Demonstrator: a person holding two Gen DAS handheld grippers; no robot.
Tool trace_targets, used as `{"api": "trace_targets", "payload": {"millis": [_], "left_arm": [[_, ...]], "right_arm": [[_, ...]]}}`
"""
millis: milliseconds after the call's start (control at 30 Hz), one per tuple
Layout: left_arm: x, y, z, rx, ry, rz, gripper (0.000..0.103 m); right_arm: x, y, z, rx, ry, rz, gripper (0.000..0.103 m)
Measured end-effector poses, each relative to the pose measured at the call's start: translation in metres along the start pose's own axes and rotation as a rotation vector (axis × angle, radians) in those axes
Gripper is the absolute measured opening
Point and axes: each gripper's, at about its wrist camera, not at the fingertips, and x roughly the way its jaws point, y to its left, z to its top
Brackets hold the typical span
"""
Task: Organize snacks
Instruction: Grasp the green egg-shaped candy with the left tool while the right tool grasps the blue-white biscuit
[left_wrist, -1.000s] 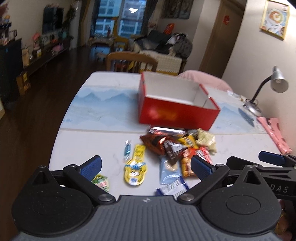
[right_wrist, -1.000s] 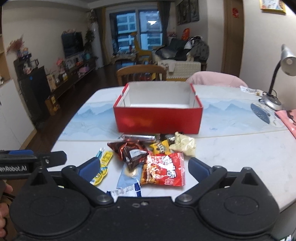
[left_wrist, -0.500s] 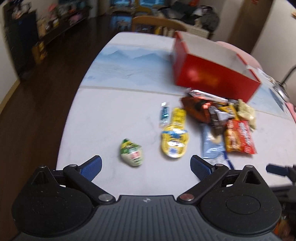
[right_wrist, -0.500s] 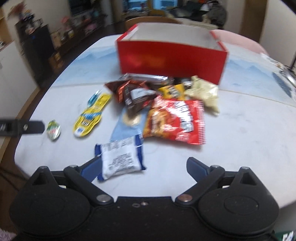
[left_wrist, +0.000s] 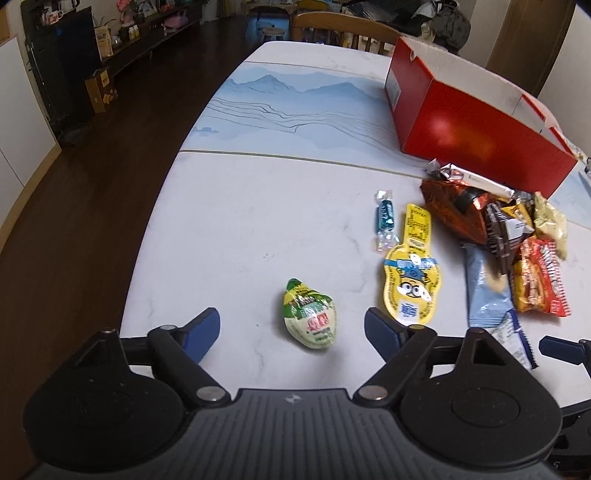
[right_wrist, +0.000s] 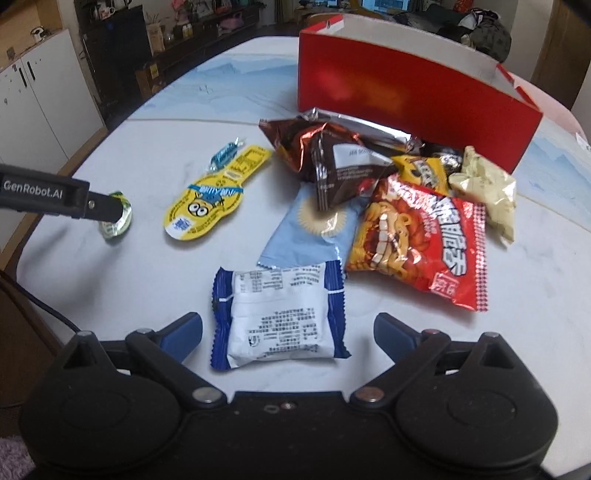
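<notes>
While the left gripper closes its still-wide fingers around a green-and-yellow egg-shaped snack on the tabletop — untouched — the right gripper straddles a blue-and-white packet, open.

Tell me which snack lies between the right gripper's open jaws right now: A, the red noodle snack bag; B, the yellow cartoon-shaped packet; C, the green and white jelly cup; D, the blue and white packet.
D: in the right wrist view the blue and white packet lies flat on the table between the right gripper's open jaws, untouched.
</notes>
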Motion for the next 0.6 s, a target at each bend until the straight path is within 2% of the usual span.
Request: {"api": "trace_targets", "payload": {"millis": [167,300,467,600], "left_arm": [[0.012,0.002,0.006,-0.007,0.015,0.002,0.079],[0.024,0.002,0.008,-0.016,0.071,-0.016,0.066],[0.026,-0.003,0.012,-0.004,0.071,-0.021,0.062],[0.025,-0.009,0.011,0.022,0.074,-0.011,0.049]], "right_arm": [[0.009,0.005,0.0,-0.042,0.012,-0.013,0.099],[0.011,0.005,0.001,-0.037,0.017,-0.011,0.098],[0.011,0.009,0.002,-0.047,0.016,0.005,0.09],[0.01,0.011,0.004,-0.056,0.007,0.006,0.082]]}}
